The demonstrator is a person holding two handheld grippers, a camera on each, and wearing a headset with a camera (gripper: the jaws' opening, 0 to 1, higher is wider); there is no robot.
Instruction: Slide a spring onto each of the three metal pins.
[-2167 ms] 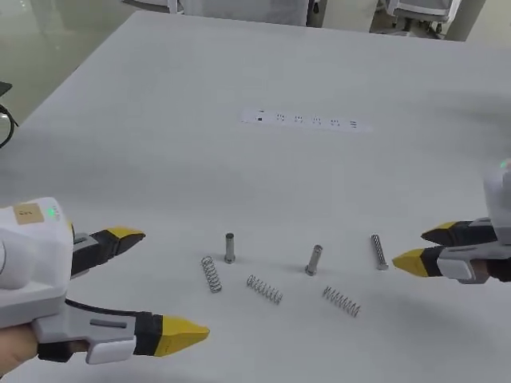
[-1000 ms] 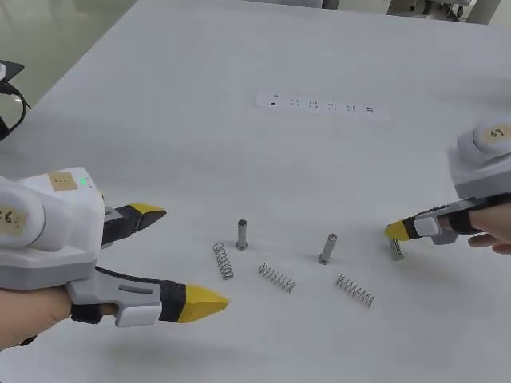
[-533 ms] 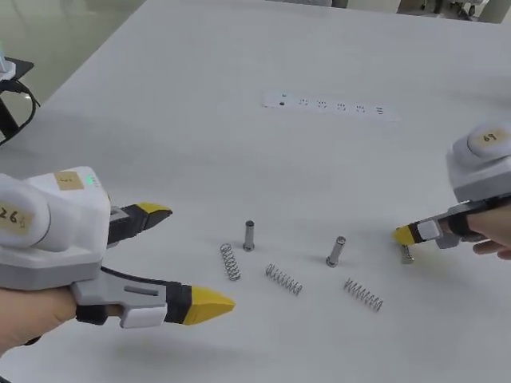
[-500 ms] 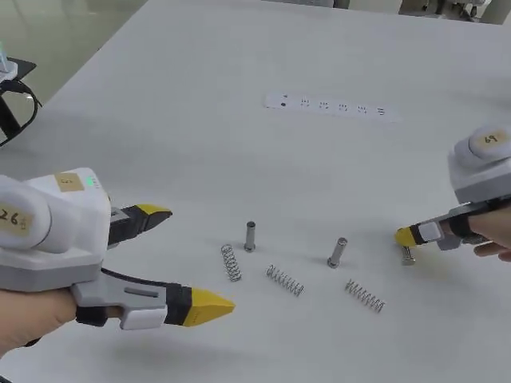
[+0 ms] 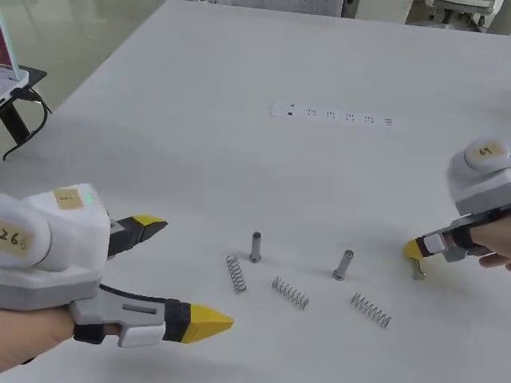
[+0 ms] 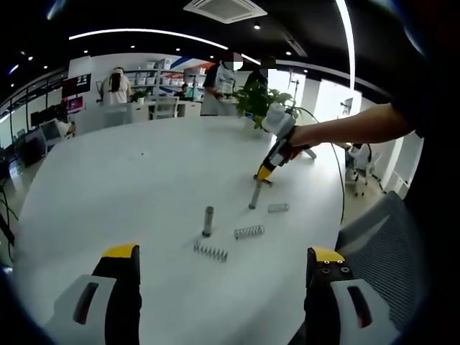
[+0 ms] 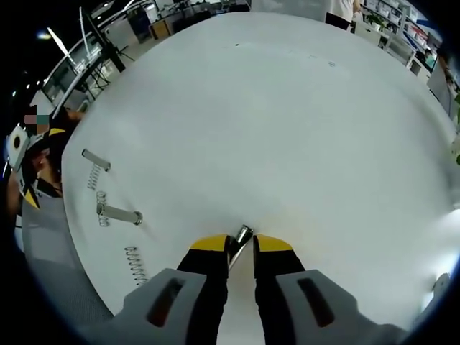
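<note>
Pins first: the rightmost pin is pinched near its top between the nearly closed jaws of the right gripper, at the right edge of the head view. In the right gripper view it sits between the yellow tips at bottom centre. The left gripper hangs at lower left, jaws spread wide, holding nothing. At lower centre the middle pin and left pin stand on the white table. The left spring, middle spring and right spring lie loose just below them. A power strip lies at upper centre.
</note>
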